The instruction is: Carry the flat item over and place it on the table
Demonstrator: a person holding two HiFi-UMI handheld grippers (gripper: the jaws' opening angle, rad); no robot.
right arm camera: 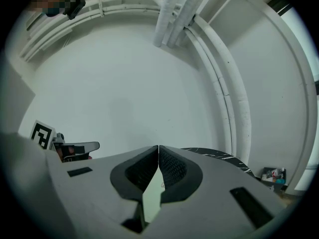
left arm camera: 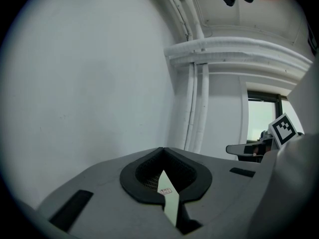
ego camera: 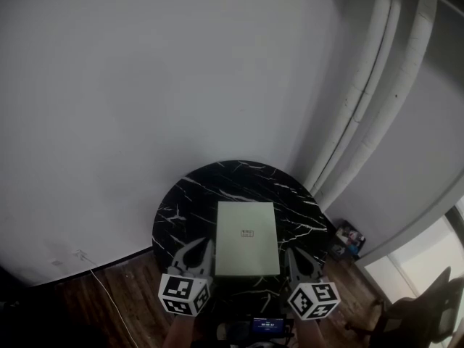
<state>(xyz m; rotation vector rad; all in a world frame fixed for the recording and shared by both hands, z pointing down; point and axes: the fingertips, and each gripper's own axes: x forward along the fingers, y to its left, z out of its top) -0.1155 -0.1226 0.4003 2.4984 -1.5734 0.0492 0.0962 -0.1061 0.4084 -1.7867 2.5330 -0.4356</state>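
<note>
Head view, black marble table, white wall, left hand-held gripper, right hand-held gripper, both clamping flat item

Flat pale green rectangular item: one
Round black stone table with white streaks: one
Grey two-jaw grippers: two, left gripper and right gripper

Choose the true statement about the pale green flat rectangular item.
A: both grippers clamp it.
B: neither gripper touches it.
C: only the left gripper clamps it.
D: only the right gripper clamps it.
A: the left gripper and the right gripper each pinch a thin edge of the pale green flat item between shut jaws.
</note>
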